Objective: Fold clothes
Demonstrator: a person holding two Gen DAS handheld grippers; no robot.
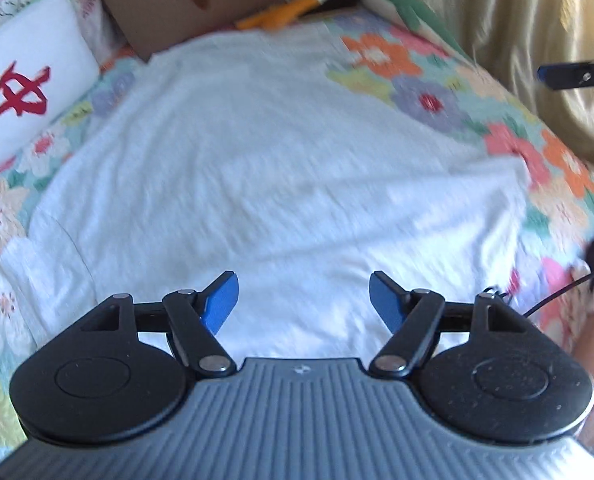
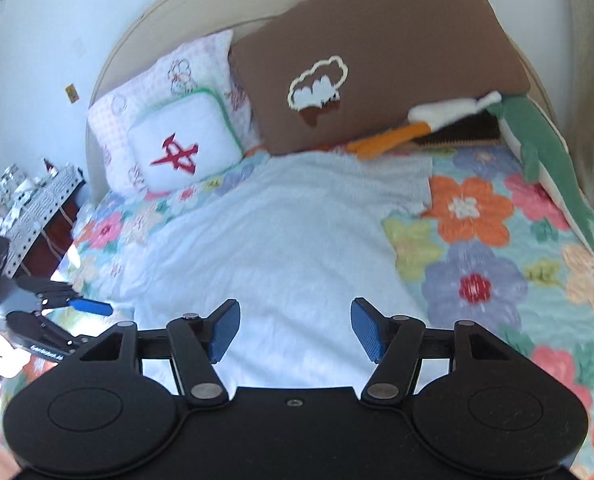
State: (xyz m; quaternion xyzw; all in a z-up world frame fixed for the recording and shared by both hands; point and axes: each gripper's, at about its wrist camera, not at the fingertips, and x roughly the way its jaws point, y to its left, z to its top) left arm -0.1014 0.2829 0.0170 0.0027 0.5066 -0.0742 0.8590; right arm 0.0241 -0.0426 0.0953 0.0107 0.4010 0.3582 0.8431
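Note:
A white T-shirt [image 1: 265,168] lies spread flat on the flowered quilt [image 1: 429,92], and it also shows in the right wrist view [image 2: 281,240]. My left gripper [image 1: 303,304] is open and empty, held above the shirt's near part. My right gripper [image 2: 295,330] is open and empty, also above the shirt's near part. The left gripper [image 2: 77,306] shows at the left edge of the right wrist view. A finger of the right gripper [image 1: 577,74] shows at the right edge of the left wrist view.
At the head of the bed lie a brown cushion [image 2: 369,52], a white pillow with a red mark [image 2: 185,148], a checked pillow [image 2: 169,76] and plush toys [image 2: 537,140]. A nightstand with metal items [image 2: 33,208] stands on the left. A curtain [image 1: 537,12] hangs on the right.

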